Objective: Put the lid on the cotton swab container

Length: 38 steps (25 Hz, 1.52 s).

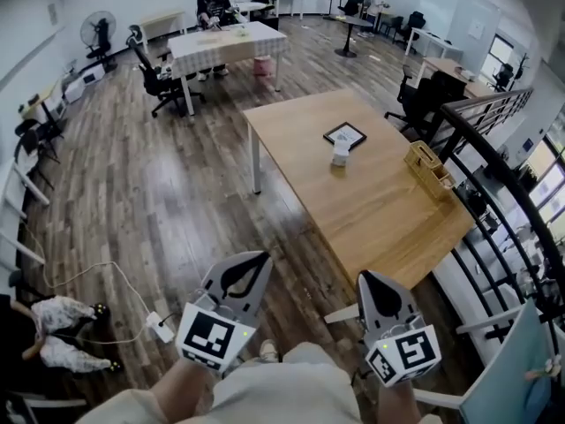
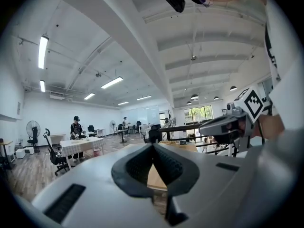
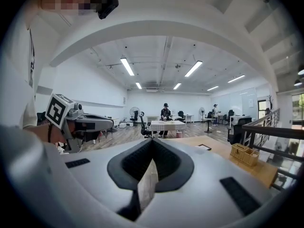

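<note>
Container: we find the cotton swab container (image 1: 341,153) on the far half of the wooden table (image 1: 371,210), well ahead of us (lid not distinguishable).
Left gripper (image 1: 252,268): clenched, empty, short of the table's near edge.
Right gripper (image 1: 371,283): clenched, empty; we judge it the nearer one.

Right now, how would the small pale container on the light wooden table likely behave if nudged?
The small pale container looks taller than wide, so a high sideways push may tip it. It seems small, so it is probably light and may slide on the smooth light wooden table. Its material is too distant to tell.
</note>
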Each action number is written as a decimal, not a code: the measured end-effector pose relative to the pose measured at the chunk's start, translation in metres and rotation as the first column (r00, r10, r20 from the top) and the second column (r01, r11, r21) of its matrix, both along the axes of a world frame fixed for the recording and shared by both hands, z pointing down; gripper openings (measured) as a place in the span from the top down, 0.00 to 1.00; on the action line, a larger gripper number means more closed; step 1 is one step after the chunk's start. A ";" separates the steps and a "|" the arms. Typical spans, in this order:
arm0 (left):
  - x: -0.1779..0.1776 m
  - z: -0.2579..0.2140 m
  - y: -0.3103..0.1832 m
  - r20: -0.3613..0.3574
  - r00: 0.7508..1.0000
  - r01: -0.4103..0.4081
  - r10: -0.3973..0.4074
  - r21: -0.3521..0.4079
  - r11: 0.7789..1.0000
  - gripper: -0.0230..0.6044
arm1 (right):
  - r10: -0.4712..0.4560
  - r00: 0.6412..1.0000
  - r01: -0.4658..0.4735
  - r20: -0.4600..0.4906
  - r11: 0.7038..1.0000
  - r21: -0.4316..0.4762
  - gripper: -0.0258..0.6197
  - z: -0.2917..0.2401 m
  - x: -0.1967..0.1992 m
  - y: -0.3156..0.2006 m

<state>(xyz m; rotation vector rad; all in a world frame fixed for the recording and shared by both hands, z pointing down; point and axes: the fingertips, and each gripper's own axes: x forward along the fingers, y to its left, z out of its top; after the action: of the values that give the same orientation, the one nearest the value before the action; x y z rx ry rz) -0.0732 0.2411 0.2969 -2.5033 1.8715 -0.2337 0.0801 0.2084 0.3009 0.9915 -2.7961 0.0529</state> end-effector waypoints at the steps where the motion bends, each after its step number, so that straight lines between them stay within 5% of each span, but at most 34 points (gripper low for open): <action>1: -0.004 0.002 -0.005 -0.007 1.000 -0.004 0.004 -0.003 1.000 0.93 | 0.005 1.000 -0.005 -0.007 1.000 -0.002 0.92 0.003 -0.003 -0.006; 14: -0.063 0.040 -0.130 -0.022 0.999 -0.027 0.027 -0.006 1.000 0.93 | 0.048 0.998 -0.049 -0.042 0.999 -0.020 0.92 0.050 -0.059 -0.139; 32: -0.093 0.055 -0.468 0.042 0.986 -0.156 0.162 -0.111 0.981 0.93 | 0.136 0.989 -0.143 -0.060 0.979 -0.142 0.92 0.085 -0.081 -0.446; 38: -0.082 0.062 -0.546 0.075 0.976 -0.191 0.203 -0.139 0.972 0.93 | 0.171 0.985 -0.174 -0.029 0.973 -0.154 0.92 0.090 -0.077 -0.525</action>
<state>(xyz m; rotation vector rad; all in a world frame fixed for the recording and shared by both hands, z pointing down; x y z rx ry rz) -0.1554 -0.3045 0.3592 -2.6913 1.6105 -0.4698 0.0032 -0.3164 0.3908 1.1860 -2.6367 0.2808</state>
